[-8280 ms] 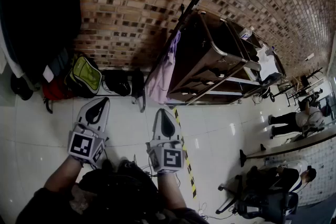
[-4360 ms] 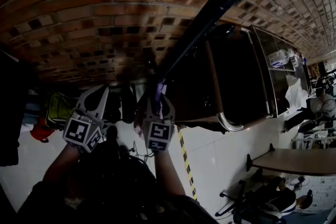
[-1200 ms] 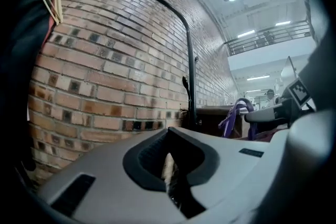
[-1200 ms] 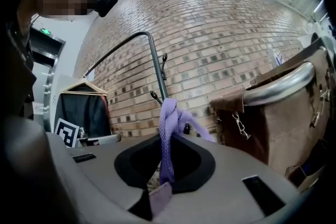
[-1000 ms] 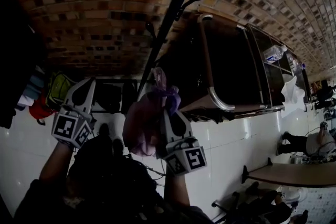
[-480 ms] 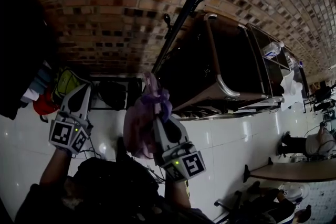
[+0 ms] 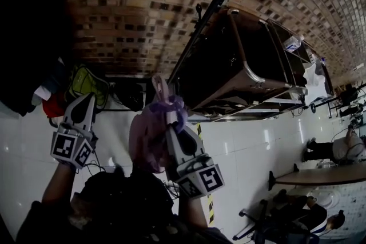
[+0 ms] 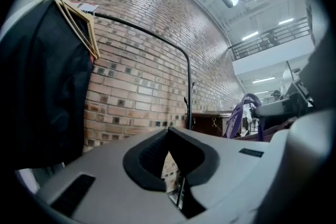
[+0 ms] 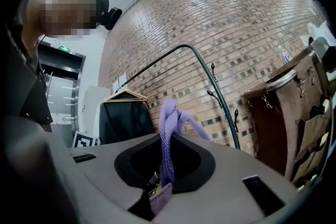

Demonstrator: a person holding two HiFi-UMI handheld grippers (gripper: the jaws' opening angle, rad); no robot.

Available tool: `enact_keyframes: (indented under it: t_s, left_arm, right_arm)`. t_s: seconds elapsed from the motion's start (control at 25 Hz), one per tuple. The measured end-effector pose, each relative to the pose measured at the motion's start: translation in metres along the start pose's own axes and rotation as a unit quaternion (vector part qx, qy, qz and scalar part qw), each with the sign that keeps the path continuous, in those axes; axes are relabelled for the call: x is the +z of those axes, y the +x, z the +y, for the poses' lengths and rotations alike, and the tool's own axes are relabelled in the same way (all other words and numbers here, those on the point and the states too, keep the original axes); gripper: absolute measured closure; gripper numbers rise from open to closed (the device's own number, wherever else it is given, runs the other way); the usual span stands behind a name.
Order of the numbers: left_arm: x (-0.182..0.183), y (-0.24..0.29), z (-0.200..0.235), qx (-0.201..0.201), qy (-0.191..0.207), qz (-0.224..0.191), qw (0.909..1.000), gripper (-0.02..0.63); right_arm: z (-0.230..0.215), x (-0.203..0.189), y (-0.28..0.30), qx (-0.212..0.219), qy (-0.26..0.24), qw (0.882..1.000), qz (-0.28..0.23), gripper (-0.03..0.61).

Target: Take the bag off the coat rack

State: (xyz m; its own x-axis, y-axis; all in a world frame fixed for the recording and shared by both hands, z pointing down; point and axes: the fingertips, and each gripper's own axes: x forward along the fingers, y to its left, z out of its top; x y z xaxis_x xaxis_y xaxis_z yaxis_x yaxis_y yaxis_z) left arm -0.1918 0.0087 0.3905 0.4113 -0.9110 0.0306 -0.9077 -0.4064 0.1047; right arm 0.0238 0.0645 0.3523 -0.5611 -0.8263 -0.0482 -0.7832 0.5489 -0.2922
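Observation:
A pale purple bag (image 7: 146, 135) hangs in the air by its purple straps (image 7: 167, 104), away from the black coat rack (image 7: 213, 8). My right gripper (image 7: 171, 124) is shut on the strap (image 9: 168, 118), which runs up between its jaws. The bag's body is hidden in the right gripper view, where the rack (image 9: 210, 77) and its hooks stand beyond. My left gripper (image 7: 90, 99) is held to the left of the bag, shut, with nothing in it. In the left gripper view the left gripper (image 8: 168, 131) faces the brick wall, with the strap (image 8: 247, 107) at the right.
A dark wooden cabinet (image 7: 240, 60) stands right of the rack against the brick wall. Dark coats (image 7: 28, 37) hang at the left, and a green bag (image 7: 88, 83) lies with others on the floor below. Yellow-black tape (image 7: 209, 203) crosses the tiles. A table (image 7: 320, 171) is at the right.
Both grippers have drawn back from the rack, the right one carrying the bag with it. The rack pole and wall now stand farther off. The grip on the strap is unchanged.

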Motion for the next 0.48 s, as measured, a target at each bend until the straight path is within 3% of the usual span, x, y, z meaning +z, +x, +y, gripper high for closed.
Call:
enact_keyframes:
  t_s: [0.48]
  left_arm:
    - [0.003, -0.100, 0.002, -0.006, 0.009, -0.019, 0.9998, 0.580]
  right_arm:
    - [0.086, -0.018, -0.054, -0.004, -0.012, 1.000, -0.008, 0.519]
